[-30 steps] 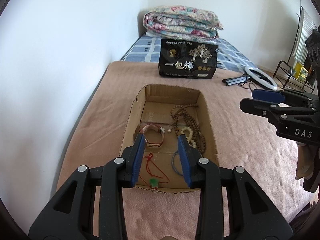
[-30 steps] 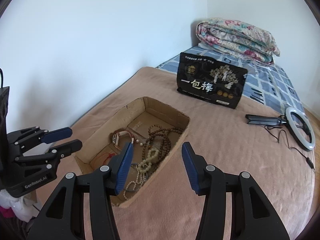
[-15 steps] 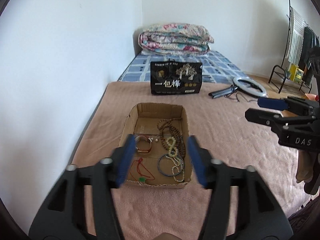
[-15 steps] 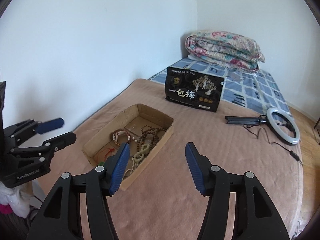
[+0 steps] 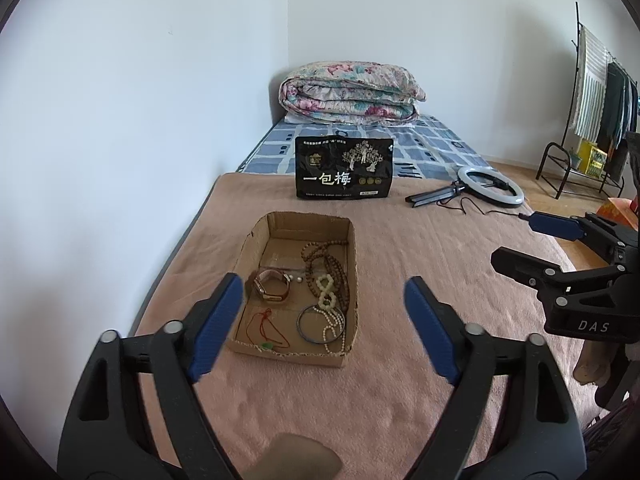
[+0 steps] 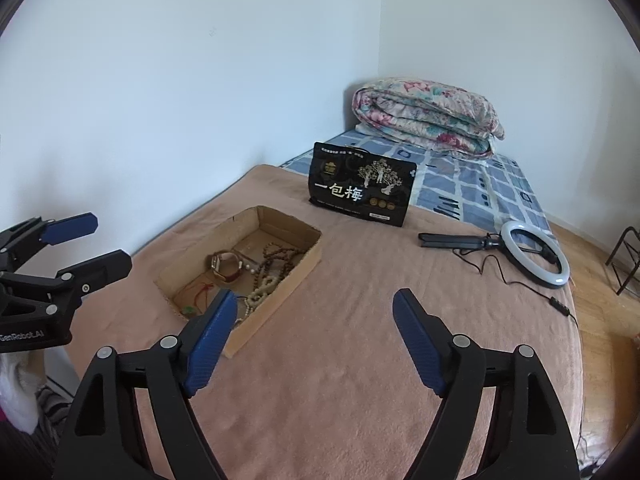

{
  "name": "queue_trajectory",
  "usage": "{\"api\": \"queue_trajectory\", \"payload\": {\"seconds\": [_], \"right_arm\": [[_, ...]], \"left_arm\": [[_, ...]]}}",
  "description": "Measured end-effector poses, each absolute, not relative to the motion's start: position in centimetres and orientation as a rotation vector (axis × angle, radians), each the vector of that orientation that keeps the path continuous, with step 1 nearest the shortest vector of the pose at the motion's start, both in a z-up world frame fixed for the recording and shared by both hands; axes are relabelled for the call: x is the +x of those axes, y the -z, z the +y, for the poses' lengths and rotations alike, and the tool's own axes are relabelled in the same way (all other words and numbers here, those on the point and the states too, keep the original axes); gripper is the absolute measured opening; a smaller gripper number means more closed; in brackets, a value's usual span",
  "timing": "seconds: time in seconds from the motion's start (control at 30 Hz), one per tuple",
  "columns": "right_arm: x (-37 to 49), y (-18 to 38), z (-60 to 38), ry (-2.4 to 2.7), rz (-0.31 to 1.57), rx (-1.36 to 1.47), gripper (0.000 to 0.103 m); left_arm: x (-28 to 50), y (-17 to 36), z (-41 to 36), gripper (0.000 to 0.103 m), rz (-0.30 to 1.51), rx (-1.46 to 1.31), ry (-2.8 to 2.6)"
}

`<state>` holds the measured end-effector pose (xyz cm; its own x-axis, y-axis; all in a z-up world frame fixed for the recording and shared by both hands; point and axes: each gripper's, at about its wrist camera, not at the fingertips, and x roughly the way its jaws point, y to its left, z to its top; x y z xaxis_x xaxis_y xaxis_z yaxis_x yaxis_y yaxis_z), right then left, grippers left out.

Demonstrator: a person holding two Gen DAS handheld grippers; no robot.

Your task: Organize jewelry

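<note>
Left claw (image 5: 324, 312): blue-padded fingers spread wide apart, holding nothing, hovering above the bed over the near end of the cardboard box; also seen from the right wrist view at the left edge (image 6: 86, 242).
Right claw (image 6: 312, 334): fingers likewise wide apart and bare, hovering over the blanket to the right of the box; in the left wrist view it shows at the right edge (image 5: 532, 240).
Cardboard box (image 5: 352, 248): a shallow open tray lying on the brown blanket (image 5: 420, 272), toward the bed's left edge by the wall.
Watch (image 5: 272, 285): brown strap, lying in the middle left of the box.
Wooden bead necklace (image 5: 334, 264): dark brown strand, heaped along the box's right side, reaching toward its far end.
White bead bracelet (image 5: 326, 290): pale chunky beads, lying on the wooden strand.
Blue bangle (image 5: 306, 326): near right corner of the box, with a fine white pearl strand (image 5: 334, 330) lying across it.
Red cord pendant (image 5: 266, 330): near left corner of the box, a small green stone at its near end.
Black snack bag (image 5: 344, 168): upright beyond the box, at the far edge of the blanket.
Ring light (image 5: 490, 186): lying flat on the blanket toward the bed's right edge, its folded stand beside it.
Folded quilt (image 5: 350, 94): floral, stacked at the bed's far end in the wall corner.
</note>
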<state>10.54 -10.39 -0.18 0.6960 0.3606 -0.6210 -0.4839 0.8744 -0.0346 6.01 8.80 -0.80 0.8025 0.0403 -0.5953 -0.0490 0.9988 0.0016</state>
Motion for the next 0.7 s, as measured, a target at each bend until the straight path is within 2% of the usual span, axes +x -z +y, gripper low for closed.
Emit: {"api": "queue_trajectory", "payload": {"seconds": [0.2,0.7], "right_arm": [[10.6,1.3,-10.9,-0.444,0.658,-0.201,0.08],[10.9,1.8,-12.2,-0.401,0.669,-0.201,0.081]], "left_arm": [[5.6,1.0,8.4,0.101,0.62,0.001,-0.078],[6.3,1.9,8.1,0.101,0.639,0.018,-0.088]]}}
